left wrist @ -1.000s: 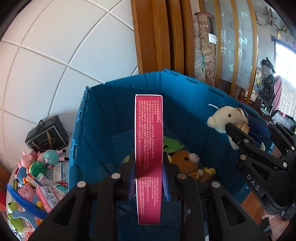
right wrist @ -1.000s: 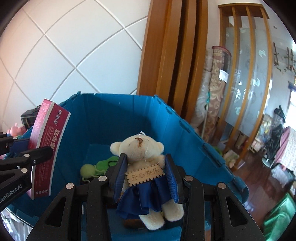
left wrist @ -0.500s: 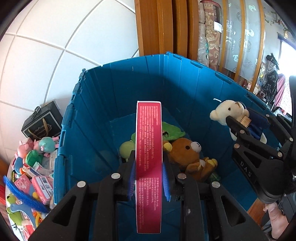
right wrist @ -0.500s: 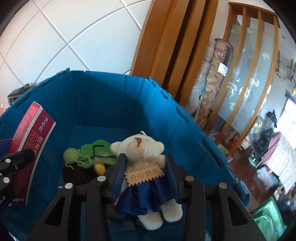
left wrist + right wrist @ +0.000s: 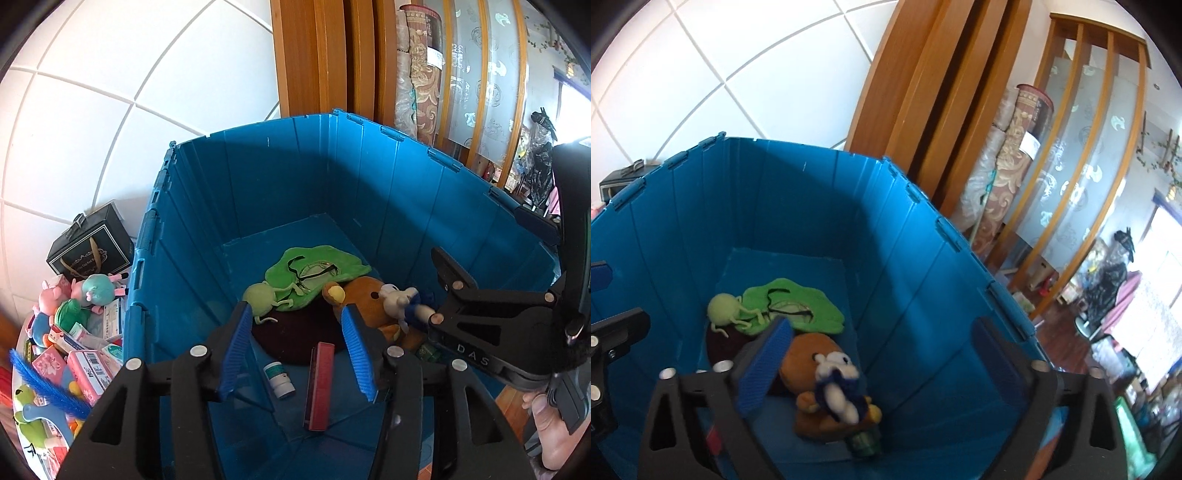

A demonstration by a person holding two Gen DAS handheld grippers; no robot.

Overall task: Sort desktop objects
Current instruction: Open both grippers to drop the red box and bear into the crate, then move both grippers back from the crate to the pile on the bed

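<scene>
A deep blue bin (image 5: pixel 280 192) fills both views. My left gripper (image 5: pixel 295 354) hovers over it with its jaws opening and nothing between the pads. Below them a long red box (image 5: pixel 319 386) lies on the bin floor beside a small white bottle (image 5: pixel 279 378). My right gripper (image 5: pixel 879 365) is spread wide, its jaws opening, and holds nothing. Under it the white bear in a blue dress (image 5: pixel 838 387) lies on a brown bear (image 5: pixel 809 354). A green plush (image 5: pixel 790 306) rests further back. The right gripper's body (image 5: pixel 480 332) also shows in the left wrist view.
Left of the bin (image 5: pixel 812 206) is a heap of small toys and packets (image 5: pixel 74 332) and a black gift box (image 5: pixel 90 251). Behind stand a white tiled wall, wooden door frames (image 5: pixel 314 55) and a rolled carpet (image 5: pixel 417 66). A person's hand (image 5: pixel 546 417) shows at lower right.
Both grippers went from shut to open. The red box dropped from the left jaws to the bin floor, and the white bear fell from the right jaws onto the brown bear.
</scene>
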